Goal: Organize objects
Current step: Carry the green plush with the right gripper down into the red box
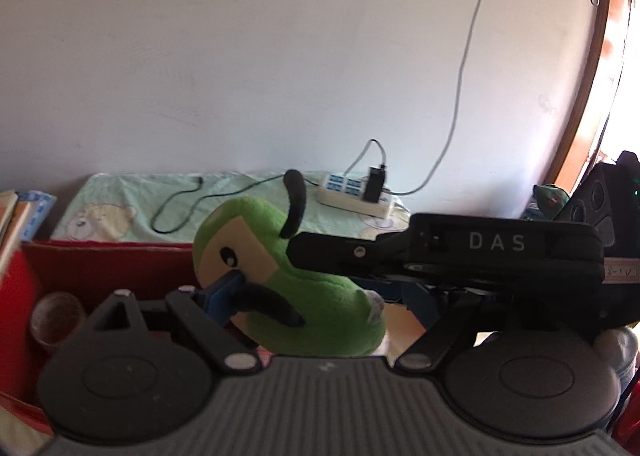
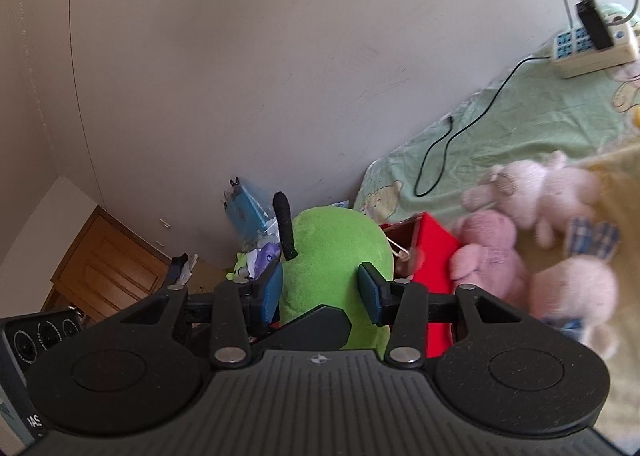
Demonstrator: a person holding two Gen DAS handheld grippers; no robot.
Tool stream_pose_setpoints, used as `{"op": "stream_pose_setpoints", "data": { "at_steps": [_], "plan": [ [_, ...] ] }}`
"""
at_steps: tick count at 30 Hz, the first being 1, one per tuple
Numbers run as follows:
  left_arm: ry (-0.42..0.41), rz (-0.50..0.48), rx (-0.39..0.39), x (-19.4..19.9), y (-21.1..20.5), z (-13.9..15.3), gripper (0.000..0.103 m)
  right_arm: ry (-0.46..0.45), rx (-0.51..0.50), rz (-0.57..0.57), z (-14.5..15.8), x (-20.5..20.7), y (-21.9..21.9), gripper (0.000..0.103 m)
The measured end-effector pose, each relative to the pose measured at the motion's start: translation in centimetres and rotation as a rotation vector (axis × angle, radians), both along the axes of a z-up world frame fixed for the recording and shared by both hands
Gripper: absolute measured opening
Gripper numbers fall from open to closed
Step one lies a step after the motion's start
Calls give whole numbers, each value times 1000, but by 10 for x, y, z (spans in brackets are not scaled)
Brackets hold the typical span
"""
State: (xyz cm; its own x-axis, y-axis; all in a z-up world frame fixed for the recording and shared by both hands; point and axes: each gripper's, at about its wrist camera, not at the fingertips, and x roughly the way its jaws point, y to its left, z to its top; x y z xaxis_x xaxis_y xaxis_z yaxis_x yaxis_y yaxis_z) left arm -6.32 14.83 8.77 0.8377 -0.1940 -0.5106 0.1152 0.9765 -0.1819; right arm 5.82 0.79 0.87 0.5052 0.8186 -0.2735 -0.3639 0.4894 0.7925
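The green plush toy (image 2: 340, 256), with its cream face patch, black eye and black curved antennae, is held above the red box (image 2: 434, 252), clamped between the blue pads of the right gripper (image 2: 320, 290). Right of the red box lie three pink plush animals (image 2: 532, 224), blurred. The left gripper (image 1: 256, 296) has one blue pad against the toy's face; its other finger is hidden behind the right gripper's body, so its state cannot be told.

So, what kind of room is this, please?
Probably a bedroom, perhaps a child's: a bed with a bear-print sheet, pink plush toys lying on it, and a green plush toy between the right tongs.
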Motion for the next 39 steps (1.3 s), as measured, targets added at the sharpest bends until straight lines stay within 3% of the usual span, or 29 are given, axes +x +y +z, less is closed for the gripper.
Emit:
{"op": "stream_pose_setpoints", "data": {
  "at_steps": [8, 19, 25, 35, 39],
  "plan": [
    [11, 15, 45, 1, 89, -5, 84, 69, 46, 2, -17, 14, 87, 47],
    [121, -16, 135, 23, 179, -45, 84, 305, 121, -25, -72, 37, 164, 48],
    [197, -35, 134, 34, 210, -67, 84, 393, 90, -30, -85, 37, 182, 48],
    [236, -53, 91, 31, 230, -72, 90, 376, -34, 61, -73, 36, 192, 51],
    [246, -38, 81, 21, 228, -69, 91, 389, -40, 105, -76, 38, 188, 52]
  ]
}}
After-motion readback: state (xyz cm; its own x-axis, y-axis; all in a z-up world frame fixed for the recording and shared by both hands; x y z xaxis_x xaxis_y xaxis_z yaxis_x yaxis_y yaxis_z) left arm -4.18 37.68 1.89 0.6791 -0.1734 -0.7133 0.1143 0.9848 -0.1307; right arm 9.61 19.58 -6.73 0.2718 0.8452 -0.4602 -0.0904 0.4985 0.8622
